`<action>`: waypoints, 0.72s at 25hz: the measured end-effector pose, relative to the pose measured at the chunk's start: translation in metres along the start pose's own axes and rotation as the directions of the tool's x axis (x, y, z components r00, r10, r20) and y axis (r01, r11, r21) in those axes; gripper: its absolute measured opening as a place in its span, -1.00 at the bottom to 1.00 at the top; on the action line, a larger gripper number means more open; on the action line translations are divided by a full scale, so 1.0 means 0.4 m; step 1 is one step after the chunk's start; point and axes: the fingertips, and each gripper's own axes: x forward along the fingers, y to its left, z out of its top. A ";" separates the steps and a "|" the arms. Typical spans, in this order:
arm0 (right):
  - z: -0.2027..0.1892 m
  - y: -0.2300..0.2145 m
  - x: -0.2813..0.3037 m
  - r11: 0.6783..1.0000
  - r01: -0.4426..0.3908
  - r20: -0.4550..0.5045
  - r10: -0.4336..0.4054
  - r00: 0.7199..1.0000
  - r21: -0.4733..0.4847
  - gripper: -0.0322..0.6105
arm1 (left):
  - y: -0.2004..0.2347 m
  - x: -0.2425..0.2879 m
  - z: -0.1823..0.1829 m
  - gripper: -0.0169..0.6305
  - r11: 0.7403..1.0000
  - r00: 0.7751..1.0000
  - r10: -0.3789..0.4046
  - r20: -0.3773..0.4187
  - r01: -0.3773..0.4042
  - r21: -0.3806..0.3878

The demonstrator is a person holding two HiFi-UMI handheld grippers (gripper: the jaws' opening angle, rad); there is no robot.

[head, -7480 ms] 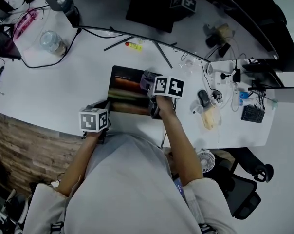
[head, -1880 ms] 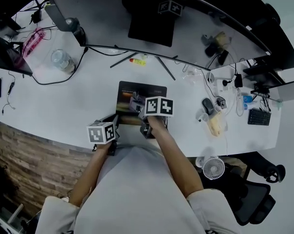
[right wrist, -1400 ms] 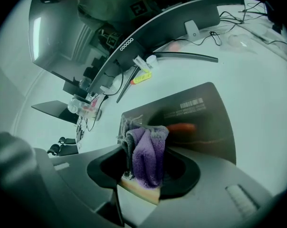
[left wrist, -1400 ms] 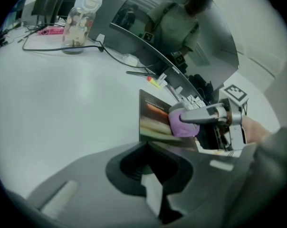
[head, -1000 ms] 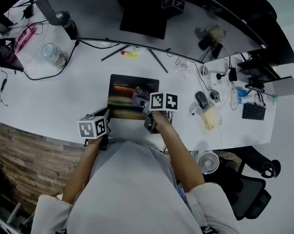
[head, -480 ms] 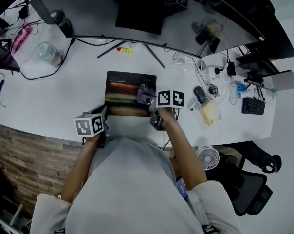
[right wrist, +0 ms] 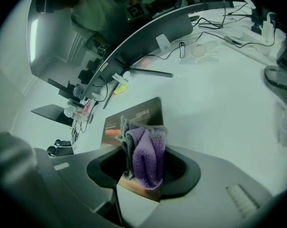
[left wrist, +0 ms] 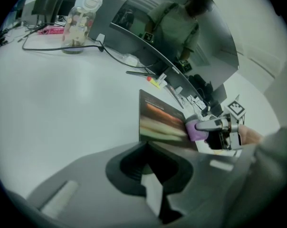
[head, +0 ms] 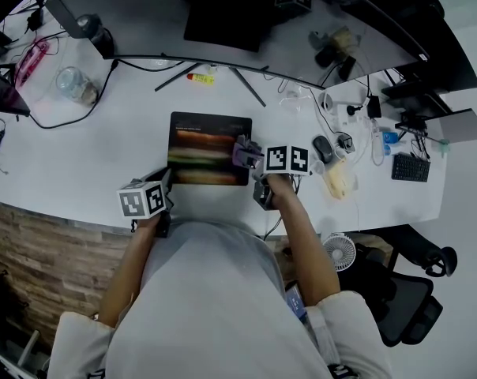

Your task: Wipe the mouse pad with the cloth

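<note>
Cloth [right wrist: 146, 158] shifted to pad [head: 199, 144] rt edge, in rt hand-held gripper [head: 242, 154]

The white desk [head: 104, 140] holds a dark mouse pad [head: 209, 148] near its front edge. A glass jar [head: 71, 85], a yellow pen [head: 199, 77] and a mouse [head: 321, 149] lie on it too.

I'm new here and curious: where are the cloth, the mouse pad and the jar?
cloth [right wrist: 146, 158], right gripper view, its purple fold.
mouse pad [head: 205, 150], head view, its middle.
jar [left wrist: 81, 19], left gripper view, its body.
</note>
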 end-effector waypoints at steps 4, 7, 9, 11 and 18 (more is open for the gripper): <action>0.000 -0.010 -0.008 1.000 0.005 0.003 -0.005 1.000 0.001 -0.28 | 0.000 0.000 -0.002 -0.95 1.000 1.000 -0.003 -0.002 0.003 -0.003; 0.001 -0.021 -0.015 1.000 0.013 0.010 -0.013 1.000 -0.004 -0.28 | 0.000 0.000 -0.002 -0.95 1.000 1.000 -0.001 -0.001 0.001 -0.001; 0.000 -0.032 -0.023 1.000 0.019 0.017 -0.019 1.000 0.003 -0.28 | -0.001 0.001 -0.002 -0.95 1.000 1.000 -0.001 0.000 0.001 0.001; 0.000 -0.044 -0.032 1.000 0.029 0.025 -0.030 0.999 0.010 -0.28 | -0.001 0.000 -0.003 -0.95 1.000 1.000 -0.001 0.000 0.001 0.001; -0.004 -0.089 -0.065 0.997 0.067 0.044 -0.069 0.997 0.034 -0.29 | -0.002 0.002 -0.004 -0.95 1.000 1.000 -0.006 -0.003 0.006 -0.004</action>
